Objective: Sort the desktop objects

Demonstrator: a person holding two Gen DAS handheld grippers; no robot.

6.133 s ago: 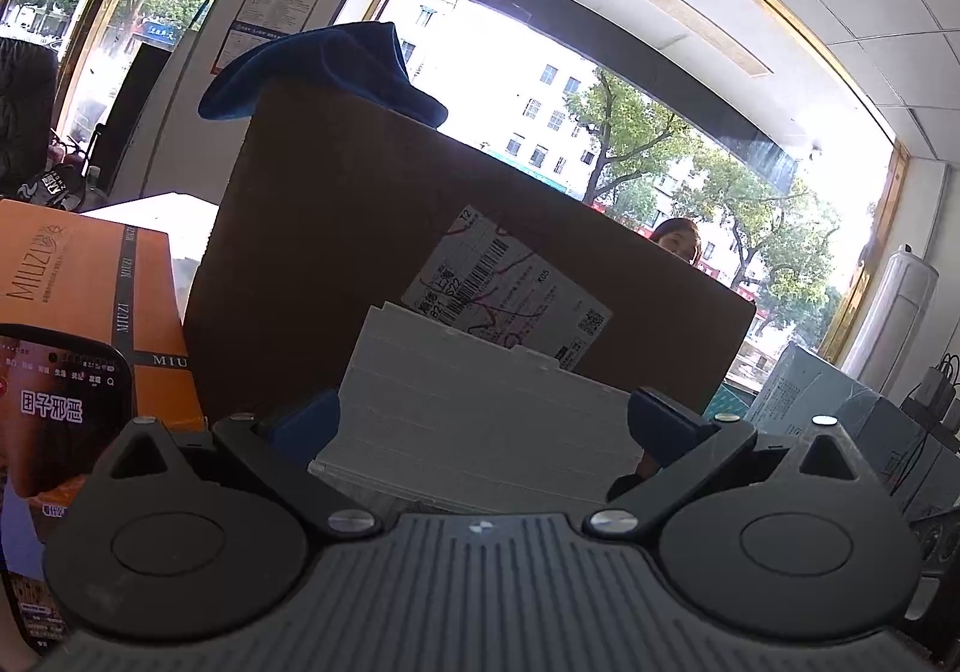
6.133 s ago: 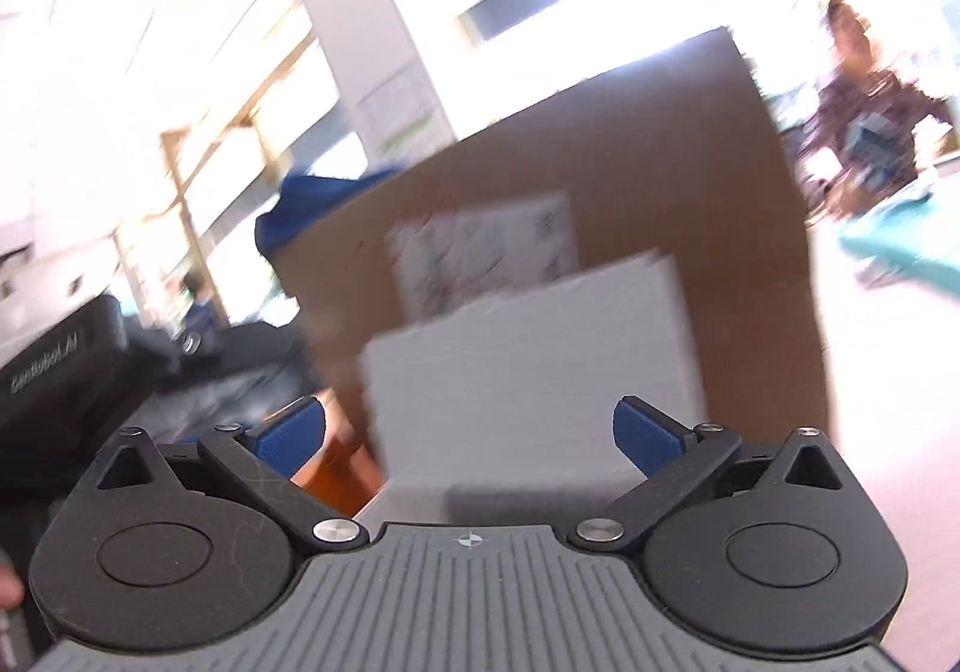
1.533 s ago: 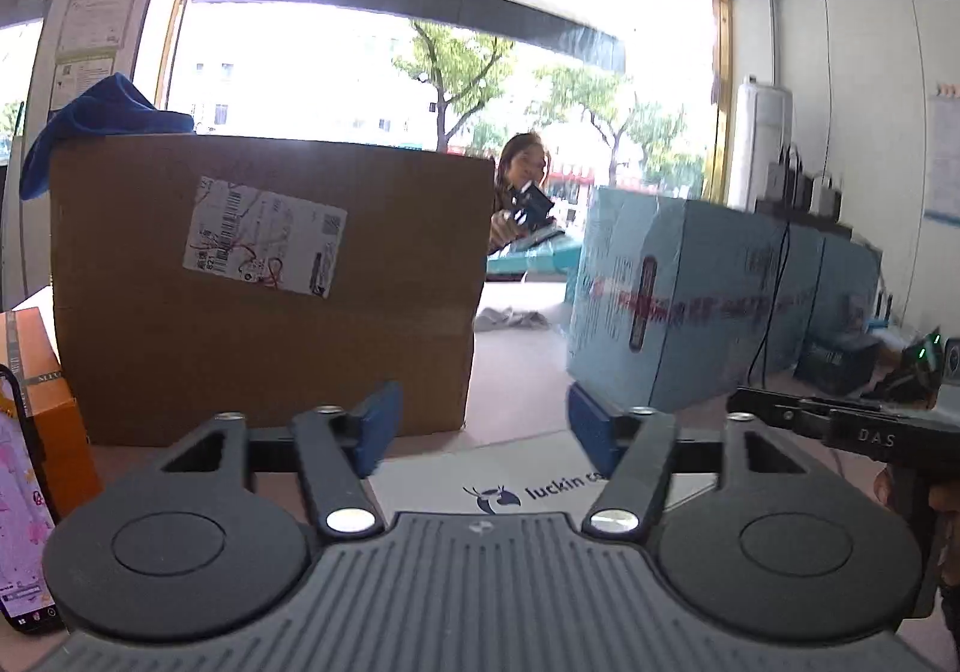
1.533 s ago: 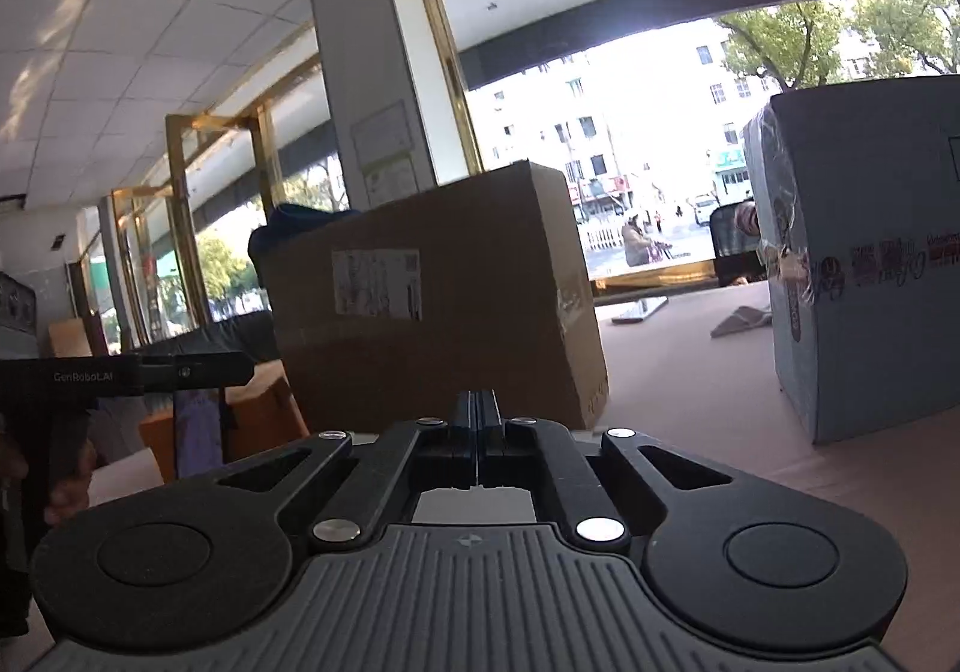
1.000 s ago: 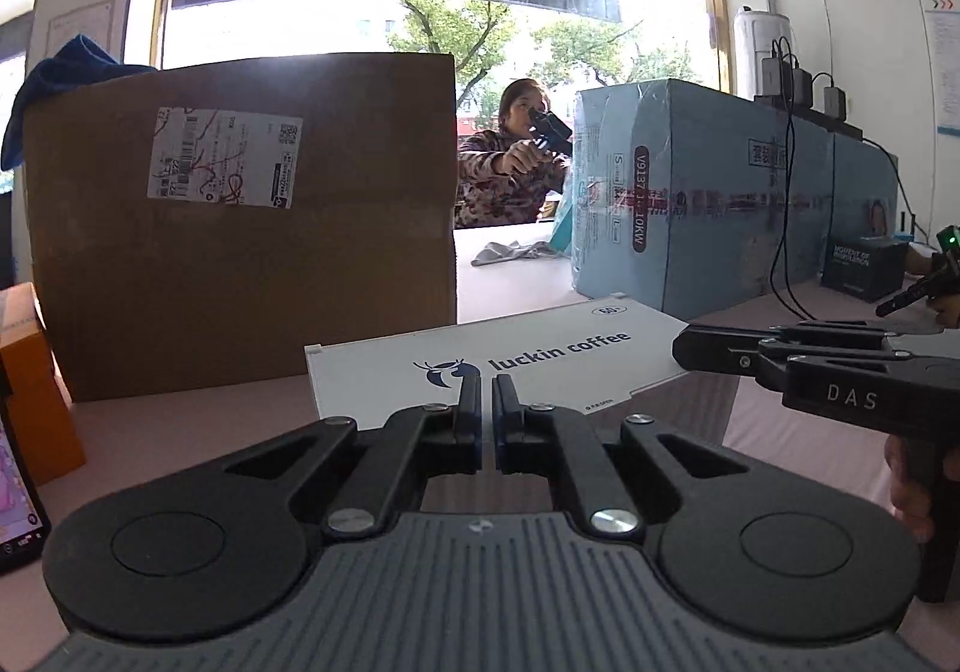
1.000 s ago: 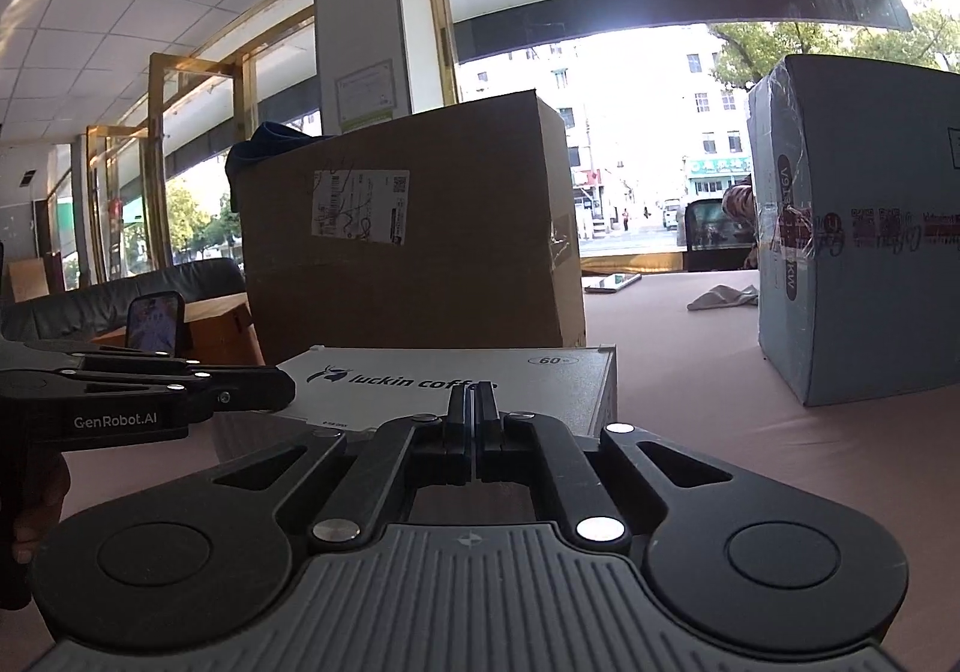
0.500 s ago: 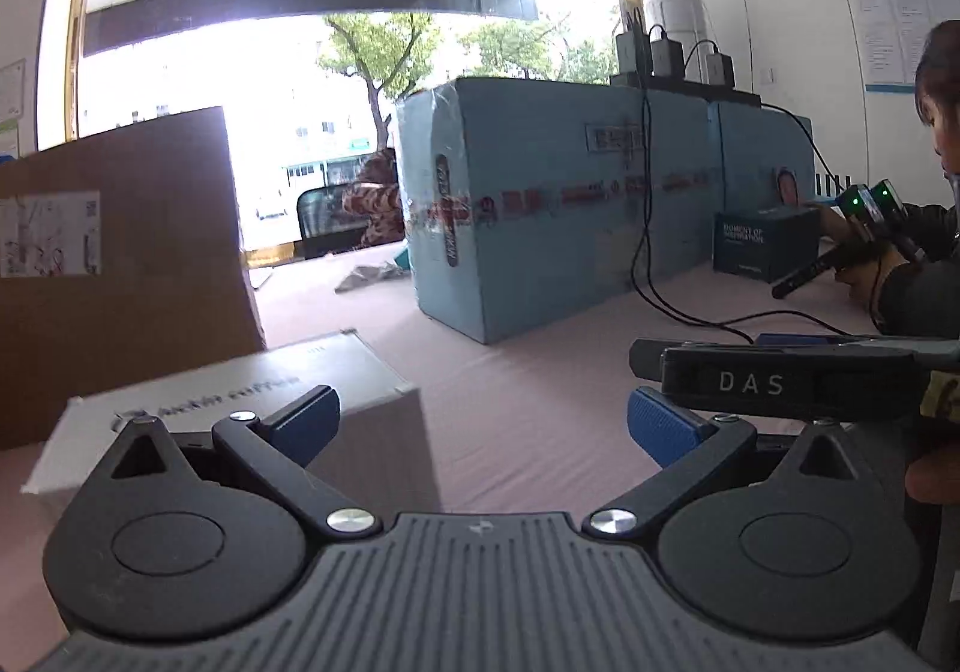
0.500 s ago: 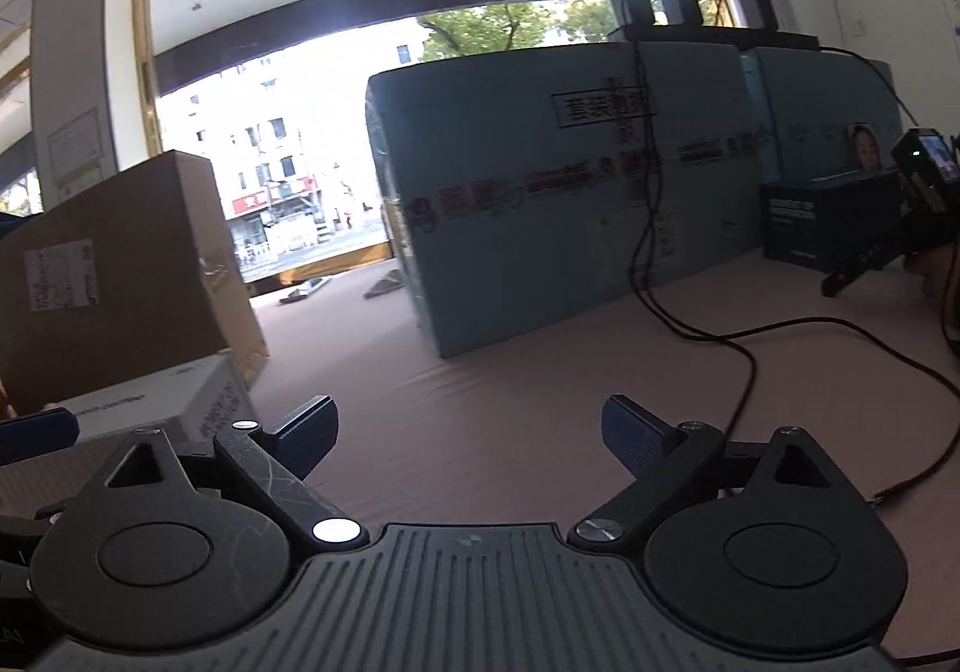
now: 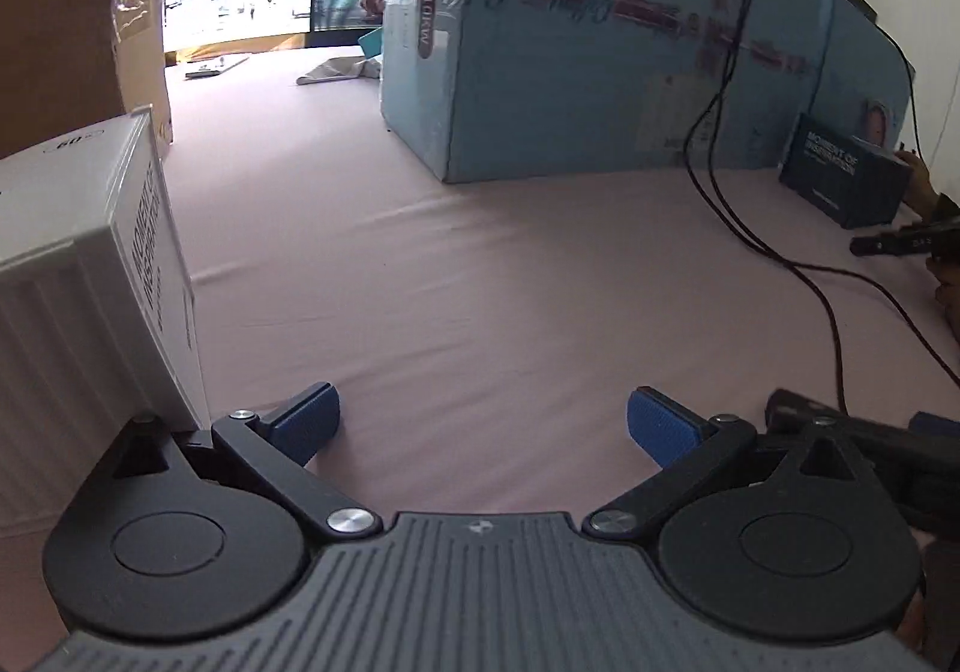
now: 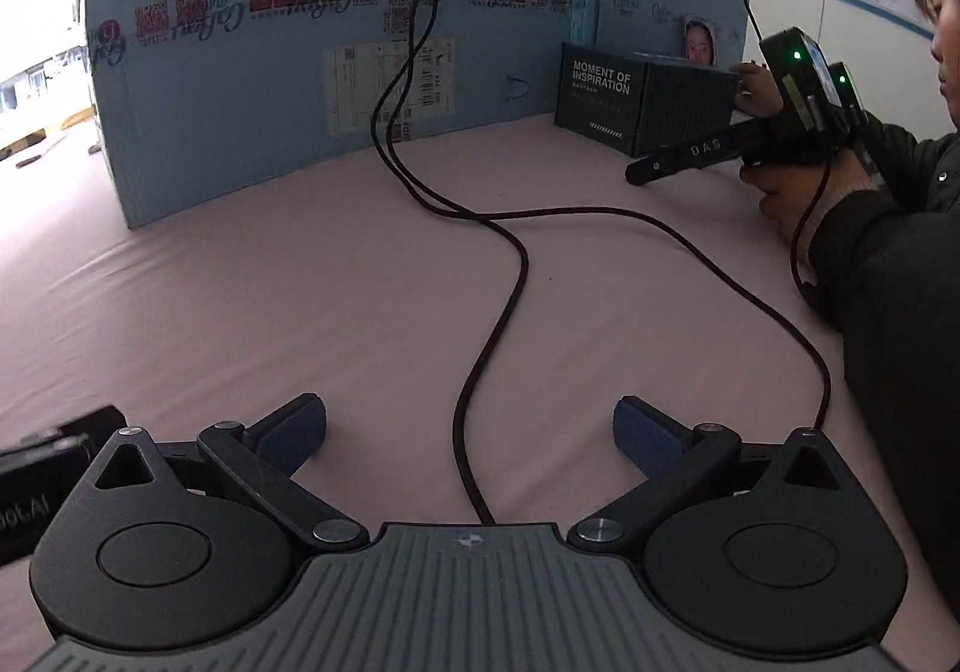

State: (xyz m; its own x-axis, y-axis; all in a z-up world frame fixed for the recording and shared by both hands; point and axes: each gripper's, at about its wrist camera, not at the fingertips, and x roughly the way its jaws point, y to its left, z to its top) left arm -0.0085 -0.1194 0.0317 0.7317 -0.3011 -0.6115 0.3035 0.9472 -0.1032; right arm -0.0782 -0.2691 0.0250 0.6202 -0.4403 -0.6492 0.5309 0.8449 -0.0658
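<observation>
Tools at rest: my left tool point(image 9: 483, 423) and right tool point(image 10: 470, 429) both gape, empty, above the worktop point(image 9: 480, 276). White box point(image 9: 84, 264) stands near left, just beside my left tool; dark box point(image 10: 645, 96) lies far right, long axis crosswise, nearer my right tool.

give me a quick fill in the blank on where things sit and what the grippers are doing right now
1. Both the left gripper and the right gripper are ____.
2. The dark box stands against the big ____ carton.
3. A black ____ trails over the pink table.
4. The white box sits by the ____ gripper.

Missing words: open; blue; cable; left
</observation>
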